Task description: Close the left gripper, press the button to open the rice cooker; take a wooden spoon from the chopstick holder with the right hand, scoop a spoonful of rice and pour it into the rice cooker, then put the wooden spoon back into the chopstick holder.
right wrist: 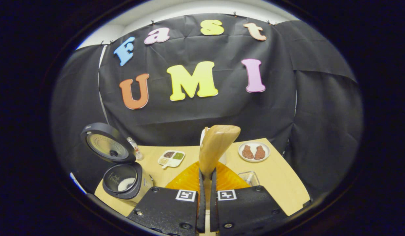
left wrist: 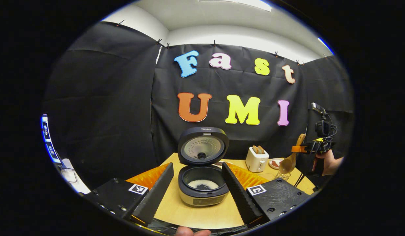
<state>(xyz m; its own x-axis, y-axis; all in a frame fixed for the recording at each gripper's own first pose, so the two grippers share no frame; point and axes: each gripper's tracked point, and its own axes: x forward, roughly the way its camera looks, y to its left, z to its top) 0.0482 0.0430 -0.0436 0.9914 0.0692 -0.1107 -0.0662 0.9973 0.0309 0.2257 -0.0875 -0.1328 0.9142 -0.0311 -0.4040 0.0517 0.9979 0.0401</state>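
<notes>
In the left gripper view the left gripper [left wrist: 197, 186] hangs with its fingers spread wide, grasping nothing, either side of the rice cooker [left wrist: 203, 186]; the cooker stands on the table [left wrist: 196, 214] with its lid [left wrist: 202, 146] up and rice in the pot; off to the right a hand [left wrist: 327, 162] holds the right gripper [left wrist: 304, 149] with the wooden spoon [left wrist: 289, 160] above the wire chopstick holder [left wrist: 282, 176], near a toaster [left wrist: 257, 159].

In the right gripper view the fingers are clenched on the spoon's handle, bowl uppermost; the cooker sits lower left, a plate [right wrist: 254, 151] beyond.

Judging by this, the returning step is in hand; next the spoon must be lowered into the holder and released.
</notes>
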